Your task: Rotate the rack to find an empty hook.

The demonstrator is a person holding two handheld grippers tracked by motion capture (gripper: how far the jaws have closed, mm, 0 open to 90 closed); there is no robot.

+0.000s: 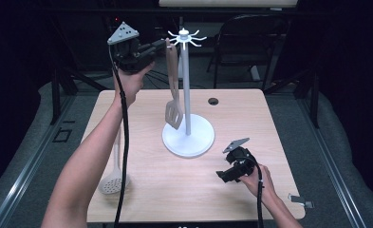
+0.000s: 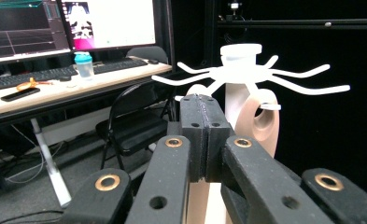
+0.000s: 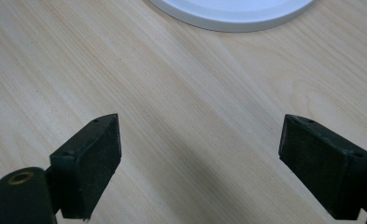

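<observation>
A white utensil rack (image 1: 186,90) with a round base (image 3: 232,14) stands mid-table, its hook crown (image 2: 239,70) at the top. From one hook hangs a wooden slotted spatula (image 1: 173,90); its handle loop (image 2: 260,123) sits on the hook just behind my left gripper (image 2: 201,109). That left gripper (image 1: 164,45) is raised to the crown, jaws shut together with nothing seen between the pads. A white skimmer (image 1: 113,180) lies flat at the table's left front. My right gripper (image 1: 223,175) rests low at the right front, and its jaws stand open (image 3: 200,158) over bare wood.
The wooden table (image 1: 250,118) has a cable hole (image 1: 213,101) behind the rack. A black folding chair (image 1: 243,38) stands beyond the far edge. A desk with monitors and a keyboard (image 2: 41,74) lies further off. A small metal clip (image 1: 301,200) lies off the right front corner.
</observation>
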